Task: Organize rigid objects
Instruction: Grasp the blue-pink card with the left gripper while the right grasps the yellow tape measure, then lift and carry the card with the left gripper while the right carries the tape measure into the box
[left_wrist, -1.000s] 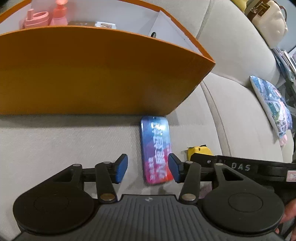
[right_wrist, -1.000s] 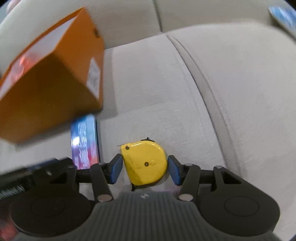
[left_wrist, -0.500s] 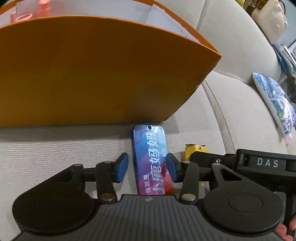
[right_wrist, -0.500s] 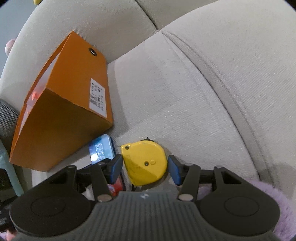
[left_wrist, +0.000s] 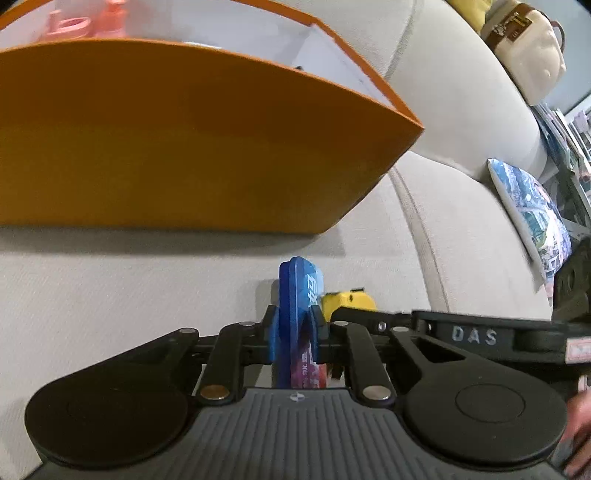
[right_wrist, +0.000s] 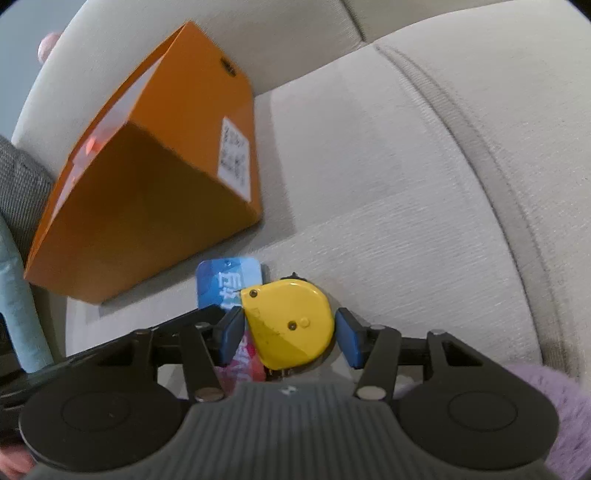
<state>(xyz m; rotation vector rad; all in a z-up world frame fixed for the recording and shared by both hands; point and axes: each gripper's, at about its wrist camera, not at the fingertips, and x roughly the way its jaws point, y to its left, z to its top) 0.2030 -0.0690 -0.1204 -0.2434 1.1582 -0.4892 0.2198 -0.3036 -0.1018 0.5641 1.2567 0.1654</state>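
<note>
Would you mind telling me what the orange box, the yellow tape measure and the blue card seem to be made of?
The orange box looks like matte paperboard: flat folded panels, crisp edges, a white printed sticker. The yellow tape measure appears to be hard moulded plastic, smooth with a slight sheen and small fasteners. The blue card seems thin, stiff and glossy-printed, perhaps plastic or coated card; it stays straight on edge.

pink items (left_wrist: 85, 22) in the orange box (left_wrist: 184, 140), blurred and cut off

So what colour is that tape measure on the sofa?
Yellow; the tape measure shows best in the right wrist view.
</note>
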